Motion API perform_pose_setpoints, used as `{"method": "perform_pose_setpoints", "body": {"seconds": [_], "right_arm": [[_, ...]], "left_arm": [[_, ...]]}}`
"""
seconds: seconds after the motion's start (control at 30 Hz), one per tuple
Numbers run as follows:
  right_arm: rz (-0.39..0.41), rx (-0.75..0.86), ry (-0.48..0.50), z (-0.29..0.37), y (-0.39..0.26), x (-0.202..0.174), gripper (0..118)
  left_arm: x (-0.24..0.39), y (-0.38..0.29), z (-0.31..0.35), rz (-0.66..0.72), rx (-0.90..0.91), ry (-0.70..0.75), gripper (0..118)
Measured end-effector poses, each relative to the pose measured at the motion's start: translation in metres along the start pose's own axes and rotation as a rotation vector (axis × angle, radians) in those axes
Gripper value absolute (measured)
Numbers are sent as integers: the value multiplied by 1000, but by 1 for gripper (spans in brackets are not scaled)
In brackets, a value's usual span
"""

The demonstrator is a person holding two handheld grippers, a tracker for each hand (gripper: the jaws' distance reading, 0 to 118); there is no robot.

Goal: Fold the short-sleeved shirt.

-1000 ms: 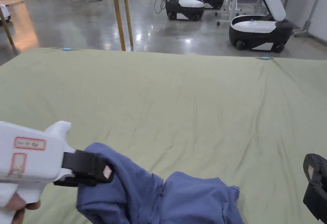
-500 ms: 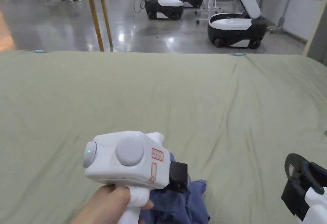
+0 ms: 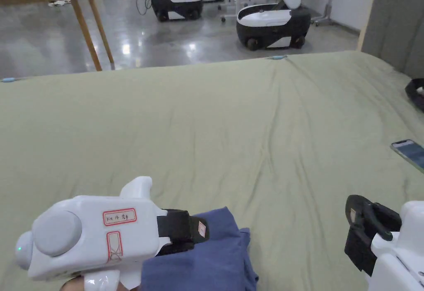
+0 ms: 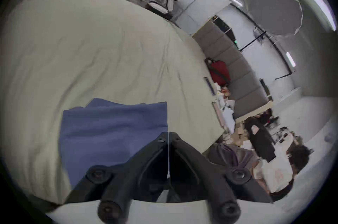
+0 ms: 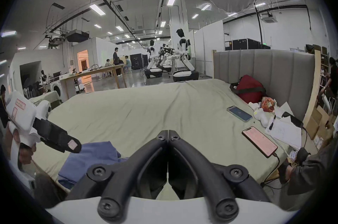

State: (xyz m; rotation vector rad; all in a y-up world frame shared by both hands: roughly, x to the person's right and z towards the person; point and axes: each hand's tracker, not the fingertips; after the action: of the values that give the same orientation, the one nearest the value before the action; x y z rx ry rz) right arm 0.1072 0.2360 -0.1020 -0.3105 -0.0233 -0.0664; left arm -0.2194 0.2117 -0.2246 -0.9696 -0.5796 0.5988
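Sitting at the lower left of the head view, the left gripper [image 3: 194, 231] is a white handheld body with black jaws that point right over the blue shirt [image 3: 207, 258]. In its own view the jaws meet tip to tip at the bottom centre, just at the shirt's near right corner; whether any cloth is pinched between them is hard to tell from this angle. The shirt lies in a compact folded block at the bottom centre of the head view, on the green bedsheet [image 3: 215, 130] that spans the middle of the frame. Right of the shirt and well apart from it, the right gripper [image 3: 358, 229] enters at the lower right corner. In its own view its jaws are closed together with nothing between them, above bare sheet. At the far right edge of the head view a phone [image 3: 410, 151] lies on the sheet.
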Motion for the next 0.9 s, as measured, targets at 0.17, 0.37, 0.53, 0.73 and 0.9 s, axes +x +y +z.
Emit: {"method": "perform_pose_setpoints", "body": {"seconds": [0.17,0.37,0.53,0.73,0.9], "right_arm": [[16,-24,17,3,-2,-5,1],[21,-141,140,-5,-10,-12,1],[-129,-295,491,-46,-9,-36,1],[-464,-643,941,-146,-52,-62,1],[-580,-858,938,-189,-111,-50,1]], "left_arm": [[-29,-5,-74,50,-83,2,0],[-42,-21,-94,69,-138,-3,0],[-21,-8,-11,5,-8,-58,0],[-66,-2,86,22,81,51,0],[-111,-6,101,72,45,162,0]]}}
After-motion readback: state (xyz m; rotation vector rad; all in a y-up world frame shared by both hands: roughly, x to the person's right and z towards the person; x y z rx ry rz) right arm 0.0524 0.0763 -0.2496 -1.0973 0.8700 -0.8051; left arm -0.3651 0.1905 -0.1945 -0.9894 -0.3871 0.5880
